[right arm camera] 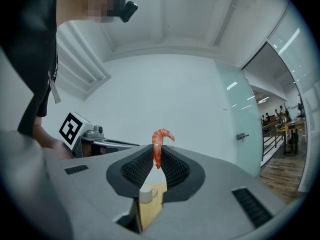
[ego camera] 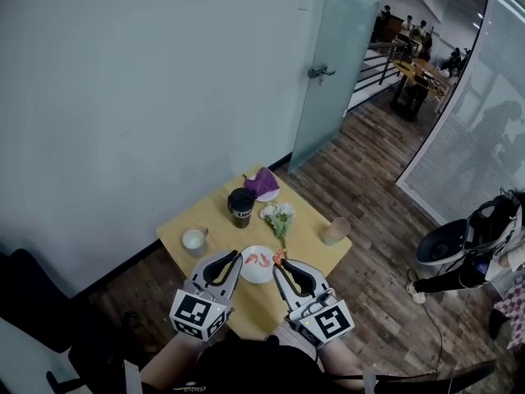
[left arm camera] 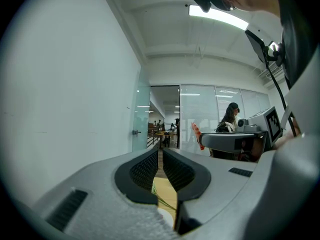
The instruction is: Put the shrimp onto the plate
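Shrimp [right arm camera: 158,146] pinched in your right gripper [right arm camera: 158,160], jaws closed on its lower end. Long axis upright, in line with jaws; curled end hooks to right above tips. In head view shrimp is tiny, near right rim of plate [ego camera: 251,275] on table [ego camera: 215,217]; over rim or beside, cannot tell. Orange pieces [ego camera: 259,260] on plate hard to make out. Your left gripper [left arm camera: 161,153] closed to thin slit, empty.

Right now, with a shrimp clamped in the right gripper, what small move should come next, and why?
Probably shift the right gripper a little left, over the plate, then open. Its jaws are shut on the shrimp, and in the head view its tips sit at the plate's right rim, not over it.
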Demonstrator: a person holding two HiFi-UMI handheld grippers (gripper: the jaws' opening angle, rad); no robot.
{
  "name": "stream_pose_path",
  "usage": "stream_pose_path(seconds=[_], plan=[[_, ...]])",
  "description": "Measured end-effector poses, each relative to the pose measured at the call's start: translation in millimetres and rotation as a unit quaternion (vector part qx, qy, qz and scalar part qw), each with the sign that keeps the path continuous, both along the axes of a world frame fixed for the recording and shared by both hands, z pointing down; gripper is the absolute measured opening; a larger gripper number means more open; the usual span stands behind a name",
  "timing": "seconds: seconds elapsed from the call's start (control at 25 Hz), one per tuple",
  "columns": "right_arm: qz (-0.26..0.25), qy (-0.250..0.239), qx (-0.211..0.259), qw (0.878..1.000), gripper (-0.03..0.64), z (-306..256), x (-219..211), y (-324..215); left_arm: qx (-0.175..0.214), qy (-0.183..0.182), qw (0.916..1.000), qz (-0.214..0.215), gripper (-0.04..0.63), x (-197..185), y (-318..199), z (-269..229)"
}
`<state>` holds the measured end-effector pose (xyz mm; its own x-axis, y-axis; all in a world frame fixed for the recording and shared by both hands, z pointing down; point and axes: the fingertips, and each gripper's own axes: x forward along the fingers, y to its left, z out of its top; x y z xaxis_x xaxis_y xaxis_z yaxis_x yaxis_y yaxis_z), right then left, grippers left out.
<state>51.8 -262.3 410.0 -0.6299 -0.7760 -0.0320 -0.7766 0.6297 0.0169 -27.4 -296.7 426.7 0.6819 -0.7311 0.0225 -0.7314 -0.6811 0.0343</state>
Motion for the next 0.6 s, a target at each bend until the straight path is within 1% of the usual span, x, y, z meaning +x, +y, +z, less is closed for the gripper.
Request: stream_pose_path(seconds=[0.24,0.6], plan=[[-0.007,0.017,-0.021,1.0,0.048,12,-3,-7,-0.006,-0.001,1.0,-0.008,0.032,-3,1,2],[-0.026,0.074,-0.067,0.995,0.048,64,-13,-35,-0.015,-0.004,0.9994,-0.03,0.032,-17,3,12]])
